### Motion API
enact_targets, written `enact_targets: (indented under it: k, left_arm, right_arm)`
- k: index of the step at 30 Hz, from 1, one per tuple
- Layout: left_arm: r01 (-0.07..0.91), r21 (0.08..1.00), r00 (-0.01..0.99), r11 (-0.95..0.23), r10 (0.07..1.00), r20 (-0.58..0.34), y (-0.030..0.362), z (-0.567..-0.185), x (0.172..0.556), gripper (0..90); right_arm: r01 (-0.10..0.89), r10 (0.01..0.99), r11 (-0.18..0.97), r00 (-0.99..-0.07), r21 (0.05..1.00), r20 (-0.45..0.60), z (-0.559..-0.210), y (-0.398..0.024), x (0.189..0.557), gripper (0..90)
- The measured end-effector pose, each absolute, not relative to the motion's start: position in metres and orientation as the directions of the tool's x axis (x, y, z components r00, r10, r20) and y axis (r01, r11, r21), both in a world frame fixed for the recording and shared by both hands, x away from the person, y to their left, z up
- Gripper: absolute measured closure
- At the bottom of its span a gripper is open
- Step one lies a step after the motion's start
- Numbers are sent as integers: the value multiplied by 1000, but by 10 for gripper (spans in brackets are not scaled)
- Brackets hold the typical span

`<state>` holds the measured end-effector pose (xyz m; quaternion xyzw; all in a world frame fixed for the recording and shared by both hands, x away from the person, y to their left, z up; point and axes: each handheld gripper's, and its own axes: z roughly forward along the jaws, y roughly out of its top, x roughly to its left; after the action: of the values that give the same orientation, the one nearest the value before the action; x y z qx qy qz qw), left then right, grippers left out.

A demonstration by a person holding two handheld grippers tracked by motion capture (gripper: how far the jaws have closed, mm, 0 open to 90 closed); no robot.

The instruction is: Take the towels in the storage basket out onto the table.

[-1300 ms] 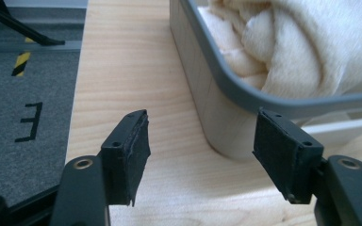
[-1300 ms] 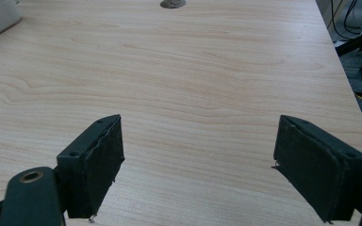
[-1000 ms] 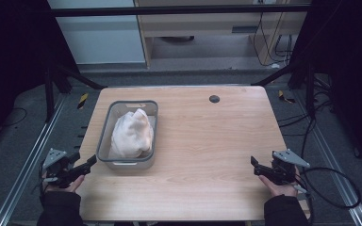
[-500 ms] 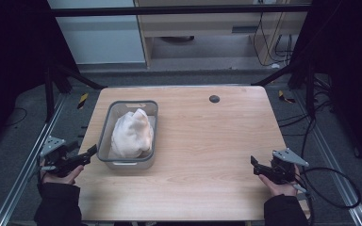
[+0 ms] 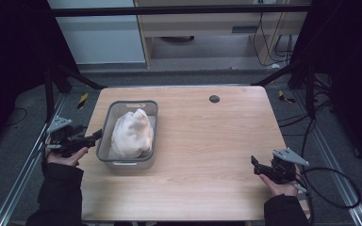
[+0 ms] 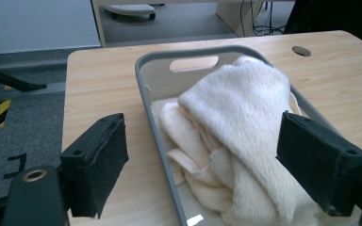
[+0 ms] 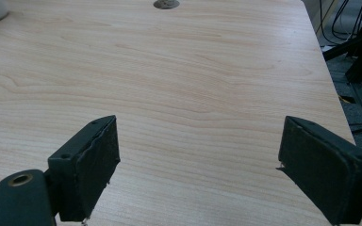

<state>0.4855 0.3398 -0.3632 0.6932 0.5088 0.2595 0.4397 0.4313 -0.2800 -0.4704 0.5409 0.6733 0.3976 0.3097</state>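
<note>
Left gripper [image 5: 95,136] has come up and in from the bench's near-left corner toward the basket [image 5: 104,136]; one second back it sat lower and farther out past the bench edge. Its jaws have just been opening and now stand wide apart, nothing between them. Its tips are now just beside the basket's left wall, not touching.

Left gripper view: jaws frame the basket's left wall [image 6: 153,117] and the towel [image 6: 245,122] beyond it.

Towel [image 5: 132,134]: cream, bunched into a mound, lying inside the grey basket and rising above its rim. Basket stands on the left half of the bench [image 5: 207,155], handle slot on its far wall.

Right of the basket: bare wood, one round cable hole [image 5: 214,99] near the far edge.

Right gripper [image 5: 255,163]: unchanged, well apart from the basket at the near-right of the bench, jaws wide apart and empty, over bare wood [image 7: 193,94].

Judgement: opened jaws plus the approach read as a reach for the towel. Grasp not yet made. Next move likely needs the left gripper to clear the basket wall before closing on cloth.
</note>
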Motion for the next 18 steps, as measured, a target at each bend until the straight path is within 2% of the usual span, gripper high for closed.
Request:
enact_targets:
  k: [7,18]
  left_arm:
    - [469,875,348,-124,936,-54,331,-345,504,162]
    - [518,831,431,-205,901,-46,312,-338,513,176]
  right_arm:
    - [486,974,98,-226,869,16,-471,-280,432,128]
    - [489,972,107,-234,866,13,-472,-280,433,128]
